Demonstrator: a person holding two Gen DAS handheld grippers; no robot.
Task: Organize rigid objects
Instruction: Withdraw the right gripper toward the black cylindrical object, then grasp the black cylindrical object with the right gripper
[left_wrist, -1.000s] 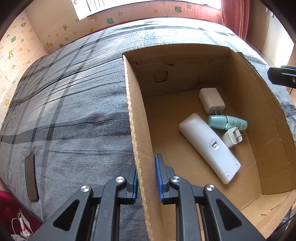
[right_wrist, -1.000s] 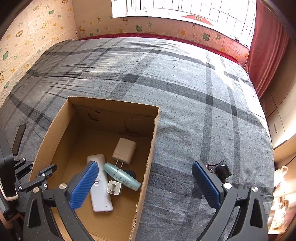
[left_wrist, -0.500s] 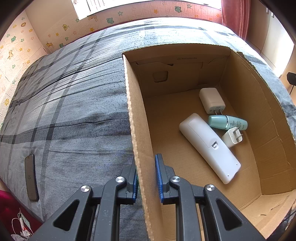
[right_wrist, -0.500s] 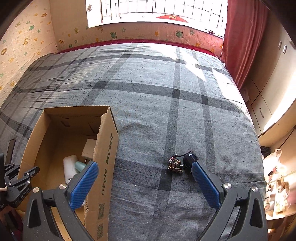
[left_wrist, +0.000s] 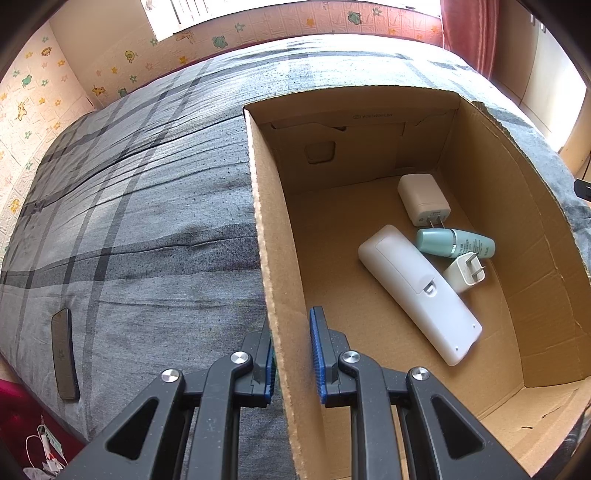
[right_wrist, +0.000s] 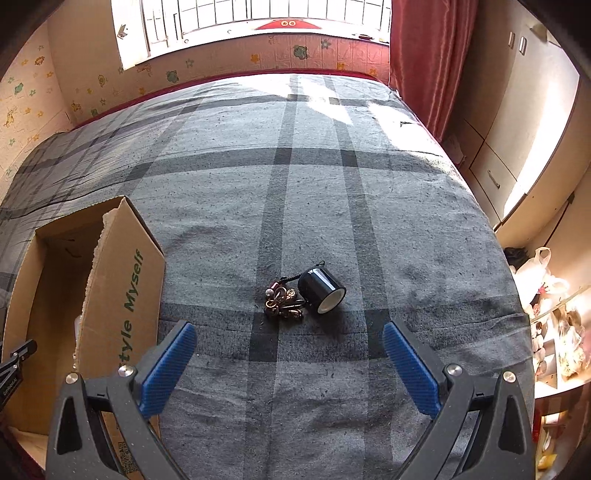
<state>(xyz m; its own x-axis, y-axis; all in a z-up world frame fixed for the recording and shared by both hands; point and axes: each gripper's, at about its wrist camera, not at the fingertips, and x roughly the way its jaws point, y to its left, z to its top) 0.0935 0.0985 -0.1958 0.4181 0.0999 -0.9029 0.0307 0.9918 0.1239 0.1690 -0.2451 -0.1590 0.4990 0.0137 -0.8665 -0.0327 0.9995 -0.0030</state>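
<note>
Meanwhile, the right gripper (right_wrist: 290, 363) was held spread wide and empty above the plaid bedcover (right_wrist: 369, 221), its blue pads (right_wrist: 168, 363) low in the frame. Straight ahead of the gap, just above frame centre, a black tape roll (right_wrist: 321, 290) was seen lying on its side, its pale core turned toward the lower right, so its axis ran diagonally across the gripper's line. A bunch of keys (right_wrist: 282, 302) was touching its left side. This gripper was judged the nearer one. The left gripper (left_wrist: 291, 360) was pinched on the near wall of the cardboard box (left_wrist: 269, 221), in which a white remote (left_wrist: 417, 288), two chargers (left_wrist: 424, 199) and a teal bottle (left_wrist: 456, 243) were lying at right of frame.
</note>
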